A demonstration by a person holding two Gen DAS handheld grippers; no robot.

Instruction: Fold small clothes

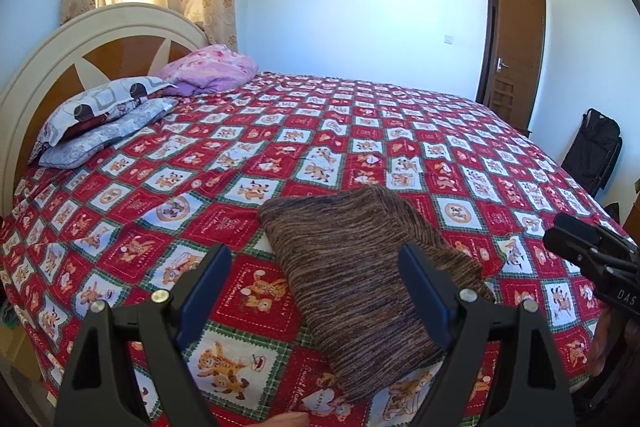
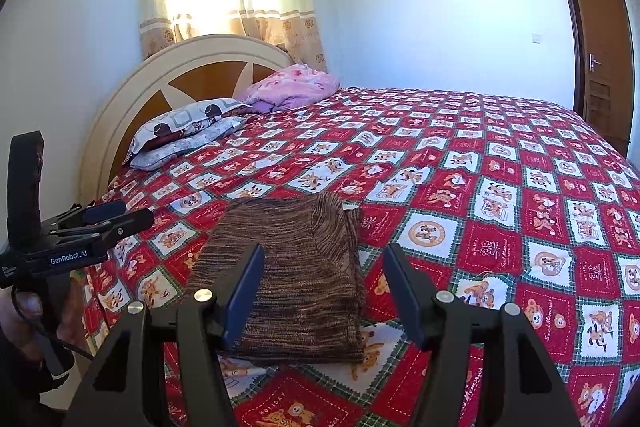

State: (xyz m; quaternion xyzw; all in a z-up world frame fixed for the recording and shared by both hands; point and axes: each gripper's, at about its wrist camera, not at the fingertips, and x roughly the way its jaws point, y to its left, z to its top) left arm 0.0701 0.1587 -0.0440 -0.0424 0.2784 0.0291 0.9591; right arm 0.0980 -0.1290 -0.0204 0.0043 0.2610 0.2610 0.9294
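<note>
brown knit garment (image 2: 296,275) lies folded on the bed (image 2: 500,163), near its front edge.
both the left gripper (image 1: 316,291) and right gripper (image 2: 324,287) hover empty, fingers spread; the knit looks soft, light and floppy, so pinch a corner or folded edge.

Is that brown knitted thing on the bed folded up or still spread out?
Folded. The brown knitted garment lies on the bedspread as a compact, thick rectangle with layered edges; no sleeves stick out. Neither gripper touches it.

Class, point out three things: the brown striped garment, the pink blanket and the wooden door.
brown striped garment (image 2: 296,279): right wrist view, middle of cloth.
pink blanket (image 1: 208,69): left wrist view, top folds.
wooden door (image 1: 516,47): left wrist view, upper panel.
</note>
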